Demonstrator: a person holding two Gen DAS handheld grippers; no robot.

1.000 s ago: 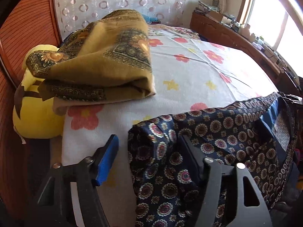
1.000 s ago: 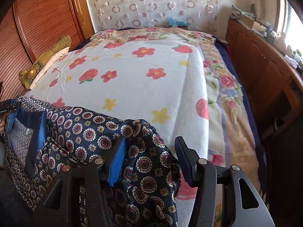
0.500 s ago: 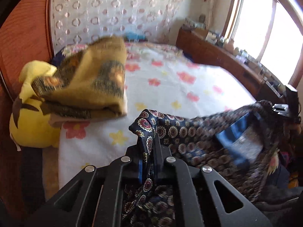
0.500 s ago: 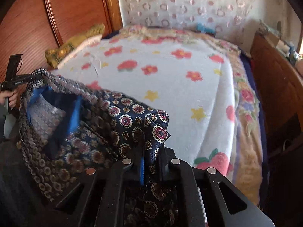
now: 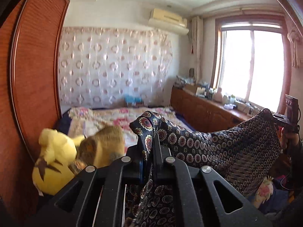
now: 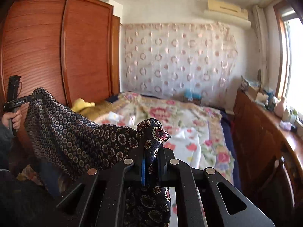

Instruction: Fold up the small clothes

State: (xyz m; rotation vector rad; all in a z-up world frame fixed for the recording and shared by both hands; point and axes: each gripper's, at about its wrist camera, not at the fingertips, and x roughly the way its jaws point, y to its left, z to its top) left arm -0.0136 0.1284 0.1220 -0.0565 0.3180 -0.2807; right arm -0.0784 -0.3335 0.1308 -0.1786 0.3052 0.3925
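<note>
**Holding the patterned garment up by two corners, ready to lay it out**

Both grippers are clamped on the dark medallion-print garment [image 5: 217,151], one corner each. The left gripper [image 5: 149,151] has its jaws pinched tight with a tuft of fabric poking up between them, and the right gripper [image 6: 153,155] is doing the same on the other end. The cloth hangs stretched between them in mid-air in front of the bed [image 6: 189,124], not touching it as far as I can tell. My guess on the why: pulling it taut by two corners lets it hang flat and shake out wrinkles before it goes down for folding.

Off to the side there's a yellow plush toy [image 5: 53,162] and a folded mustard-brown cloth [image 5: 106,145] sitting right beside it, near the wardrobe [image 6: 47,47].

Compared to a second ago, big change: back then both grippers were wide open over the garment lying low at the bed's edge. Since then they've closed and lifted a lot, so the cameras now look across the room instead of down at the bedspread.
</note>
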